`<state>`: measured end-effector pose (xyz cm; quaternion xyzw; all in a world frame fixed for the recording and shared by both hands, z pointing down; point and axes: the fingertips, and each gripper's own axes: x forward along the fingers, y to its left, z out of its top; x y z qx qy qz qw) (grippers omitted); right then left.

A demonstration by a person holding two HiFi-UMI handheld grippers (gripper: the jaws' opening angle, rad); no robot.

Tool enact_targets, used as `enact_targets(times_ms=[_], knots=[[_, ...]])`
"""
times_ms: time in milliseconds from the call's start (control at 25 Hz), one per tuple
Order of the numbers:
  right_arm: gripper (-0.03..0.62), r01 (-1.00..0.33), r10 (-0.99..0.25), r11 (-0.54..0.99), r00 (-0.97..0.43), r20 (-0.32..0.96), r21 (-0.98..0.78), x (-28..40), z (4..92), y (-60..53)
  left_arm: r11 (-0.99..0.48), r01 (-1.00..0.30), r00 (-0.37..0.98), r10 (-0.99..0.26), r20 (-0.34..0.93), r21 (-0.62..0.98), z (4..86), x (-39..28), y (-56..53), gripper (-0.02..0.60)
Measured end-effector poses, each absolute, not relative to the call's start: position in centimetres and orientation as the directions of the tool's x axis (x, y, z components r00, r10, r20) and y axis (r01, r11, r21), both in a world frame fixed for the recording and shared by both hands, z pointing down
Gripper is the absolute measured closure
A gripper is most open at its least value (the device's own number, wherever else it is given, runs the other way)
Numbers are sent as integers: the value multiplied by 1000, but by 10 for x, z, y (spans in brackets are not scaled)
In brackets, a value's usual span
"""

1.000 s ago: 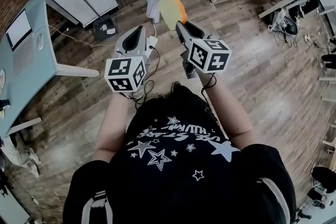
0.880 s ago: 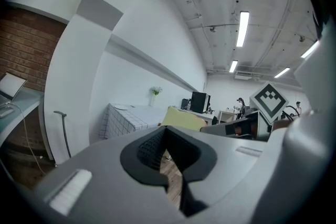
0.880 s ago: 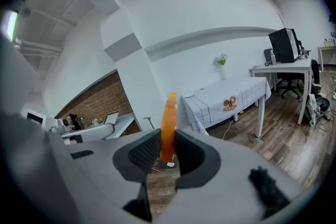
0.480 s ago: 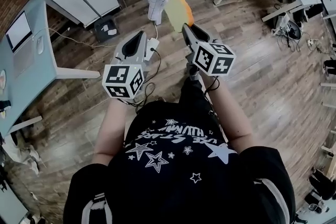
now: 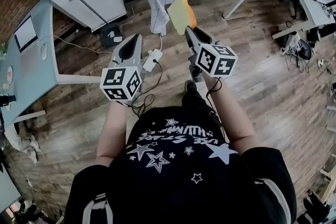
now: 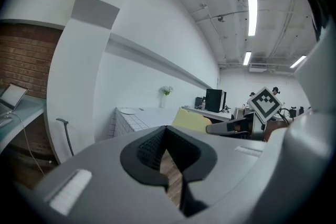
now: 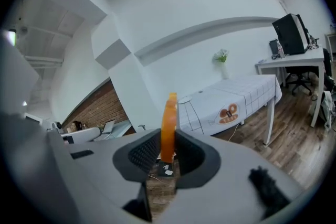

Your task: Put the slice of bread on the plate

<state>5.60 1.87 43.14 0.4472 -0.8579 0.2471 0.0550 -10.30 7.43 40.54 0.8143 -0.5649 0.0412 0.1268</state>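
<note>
Bread slice [image 7: 169, 123] in R gripper [image 7: 167, 150]

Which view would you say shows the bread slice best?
Head view: the slice of bread shows its broad face. The right gripper view gives only its orange edge; the left gripper view, part of one face.
</note>
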Motion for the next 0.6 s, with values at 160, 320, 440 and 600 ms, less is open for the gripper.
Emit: enact_targets(times_ms=[160,320,440,600], knots=[[507,-775,-724,507,-620,301,-377,90,422,-12,-296,-943,325,-922,212,154,398,-75,47,574],[507,-765,-719,520,-632,287,-380,127,416,-42,-263,-951,294,-933,207,165,393,-45,22,574],[507,-752,-708,536,-648,281,-383,149,414,-61,-240,-961,265,-942,208,138,391,-24,11,574],[507,-728,-681,565,-677,279,-387,165,417,-80,-190,-972,215,-954,207,135,394,-10,1,574]])
